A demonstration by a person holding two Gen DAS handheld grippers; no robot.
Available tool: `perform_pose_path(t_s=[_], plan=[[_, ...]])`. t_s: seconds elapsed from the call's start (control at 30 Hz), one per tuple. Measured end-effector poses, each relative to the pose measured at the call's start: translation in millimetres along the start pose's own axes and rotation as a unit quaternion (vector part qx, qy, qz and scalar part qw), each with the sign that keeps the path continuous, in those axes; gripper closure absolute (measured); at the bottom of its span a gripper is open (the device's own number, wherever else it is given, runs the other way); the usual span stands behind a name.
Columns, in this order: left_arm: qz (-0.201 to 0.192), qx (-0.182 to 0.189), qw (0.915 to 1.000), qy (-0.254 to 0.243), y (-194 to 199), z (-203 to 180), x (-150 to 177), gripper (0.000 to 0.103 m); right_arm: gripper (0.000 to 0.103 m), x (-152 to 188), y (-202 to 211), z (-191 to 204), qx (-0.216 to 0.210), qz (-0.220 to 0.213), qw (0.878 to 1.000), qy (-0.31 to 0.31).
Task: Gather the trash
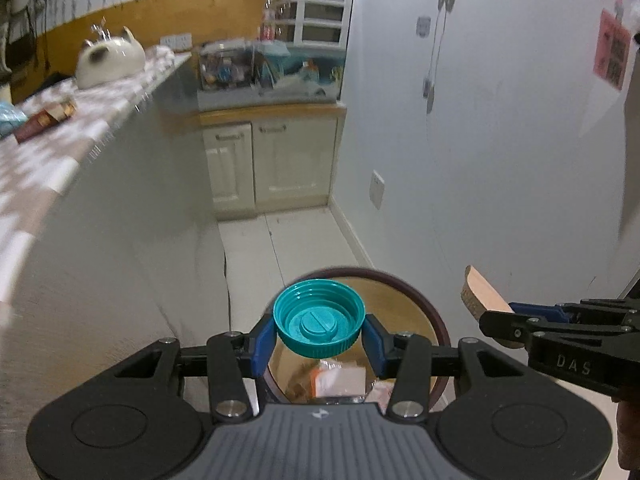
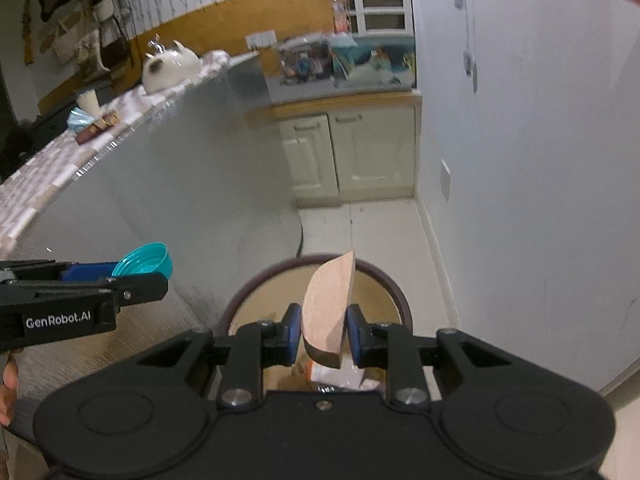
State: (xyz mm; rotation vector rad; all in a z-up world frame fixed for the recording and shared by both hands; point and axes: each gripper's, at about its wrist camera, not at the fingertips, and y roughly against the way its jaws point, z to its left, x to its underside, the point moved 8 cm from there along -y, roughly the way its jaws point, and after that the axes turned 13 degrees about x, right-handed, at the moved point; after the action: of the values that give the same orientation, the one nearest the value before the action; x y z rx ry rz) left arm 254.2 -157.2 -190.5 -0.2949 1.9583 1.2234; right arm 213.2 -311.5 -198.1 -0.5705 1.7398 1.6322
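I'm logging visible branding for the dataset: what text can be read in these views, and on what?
"DAS": black right gripper body, left wrist view.
"GenRobot.AI": black left gripper body, right wrist view.
Pink wall poster: print too blurred to read.

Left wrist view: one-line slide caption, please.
Left gripper holds a teal cap above the trash bin; right gripper brings a cork piece.

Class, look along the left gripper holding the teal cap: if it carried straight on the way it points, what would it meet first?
Most likely the open trash bin: the left gripper, shut on the teal cap, points down at its mouth, with wrappers inside. Depth is unclear.
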Motion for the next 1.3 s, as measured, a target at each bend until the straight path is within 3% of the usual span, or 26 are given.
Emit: perform_pose_path(t_s=[0.37,0.77,1.13,1.3], plan=[[0.077,0.019,0.9964,0.028,-78,14,17,0.055,0.078,28,-60,-15,0.009,0.076,0.997,-0.008],[0.169,0.033,0.9834,0.058,-152,27,41,0.055,0.078,45,-113,-16,0.002,0.143,0.990,-0.002],[0.229,0.044,0.9684,0.088,-178,41,60,0.054,0.078,45,-151,-4,-0.013,0.188,0.982,0.022],[0.234,0.041,0.9672,0.089,-183,49,60,0.045,0.078,40,-164,3,-0.019,0.199,0.979,0.027]])
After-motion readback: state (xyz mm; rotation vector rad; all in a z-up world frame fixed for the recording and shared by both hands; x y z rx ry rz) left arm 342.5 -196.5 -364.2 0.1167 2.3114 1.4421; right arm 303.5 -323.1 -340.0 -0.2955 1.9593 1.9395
